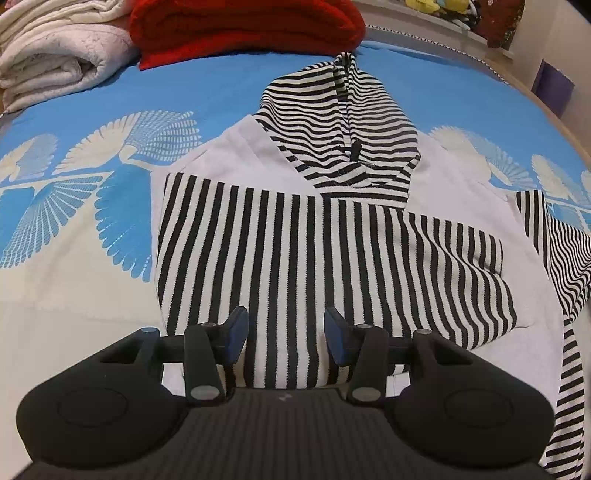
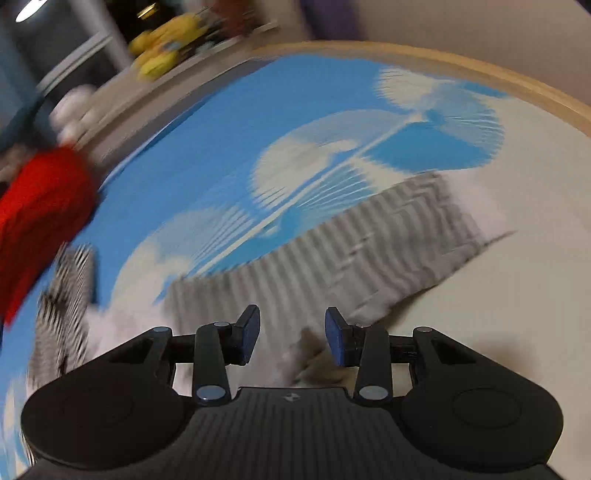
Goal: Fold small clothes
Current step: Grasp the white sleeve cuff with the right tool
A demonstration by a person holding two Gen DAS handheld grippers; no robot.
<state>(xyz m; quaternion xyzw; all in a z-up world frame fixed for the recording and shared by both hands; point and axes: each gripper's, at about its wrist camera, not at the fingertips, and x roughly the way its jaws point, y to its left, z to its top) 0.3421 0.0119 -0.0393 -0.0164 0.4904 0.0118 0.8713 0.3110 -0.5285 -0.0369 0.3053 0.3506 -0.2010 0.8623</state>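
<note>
Closest to the left wrist camera, the left gripper (image 1: 286, 334) is hovering low over the near end of a striped sleeve (image 1: 295, 266), its blue-padded fingers (image 1: 236, 332) standing wide apart with nothing pinched between them. Further left, a blue and white bedspread (image 1: 74, 221) is covering the bed, and a rolled white blanket (image 1: 55, 55) is sitting at its far left corner, with a folded red blanket (image 1: 243, 29) lying just beside it. Moving toward the middle, a small hoodie (image 1: 229, 147) is lying flat on the bedspread, its pale body showing on both sides of the sleeve, which is lying folded across the chest. Its striped hood (image 1: 340, 129) is pointing toward the red blanket. On the right, the other sleeve (image 1: 569, 258) is trailing off the body toward the edge of the view. In the right wrist view everything is smeared by motion blur: the red blanket is showing at the left, a striped piece of the hoodie (image 2: 66, 314) is lying below it, and a grey-looking ribbed stretch of cloth (image 2: 351, 258) is running across the middle. Nearest that camera, the right gripper (image 2: 291, 334) is pointing at this cloth, fingers spread wide and holding nothing.
</note>
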